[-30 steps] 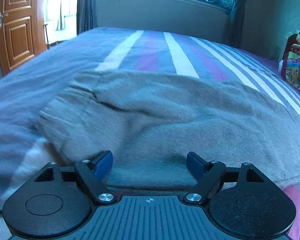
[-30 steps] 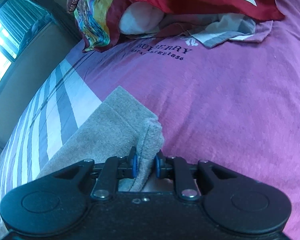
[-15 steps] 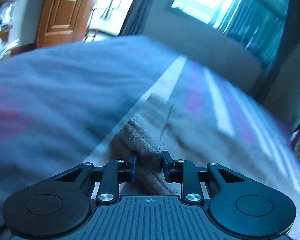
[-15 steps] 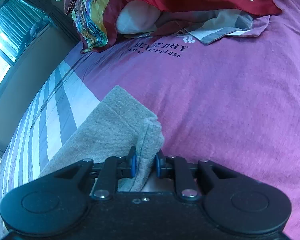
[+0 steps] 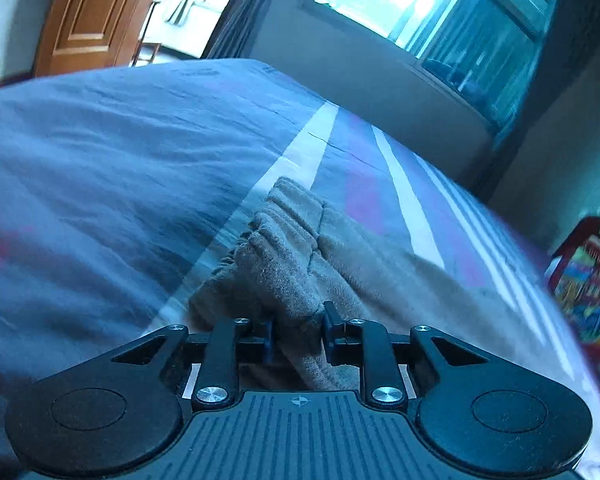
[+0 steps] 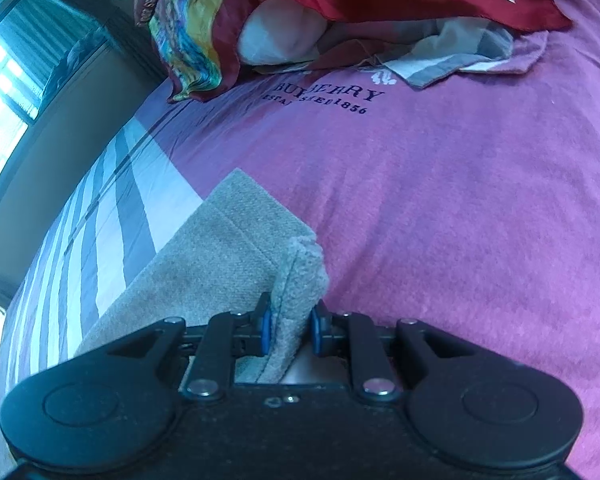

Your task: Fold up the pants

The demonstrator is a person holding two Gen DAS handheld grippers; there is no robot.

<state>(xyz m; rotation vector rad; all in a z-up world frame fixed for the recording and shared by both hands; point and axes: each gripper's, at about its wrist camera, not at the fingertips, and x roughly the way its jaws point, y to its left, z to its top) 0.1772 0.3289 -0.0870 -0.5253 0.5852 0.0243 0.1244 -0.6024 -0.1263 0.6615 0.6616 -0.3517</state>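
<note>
Both ends gripped, fold not made yet: L gripper (image 5: 298, 332) just closed on pants (image 5: 288, 264) waistband, R gripper (image 6: 288, 330) pinching hem, pants lying stretched on bed (image 6: 460, 200), bring ends together next prob.

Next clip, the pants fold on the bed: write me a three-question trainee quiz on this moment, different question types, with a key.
1. True or false: the right gripper is open and clear of the grey pants.
2. Which part of the pants does the left gripper pinch? A) the ribbed waistband end B) a pocket C) nothing
3. Fill in: in the right wrist view, the hem end of the pants lies partly on the ___-coloured part of the bedcover.

Key:
1. False; its jaws are shut on the hem end.
2. A; its jaws have just been closing, with the bunched waistband fabric between them.
3. Pink (magenta).
</note>
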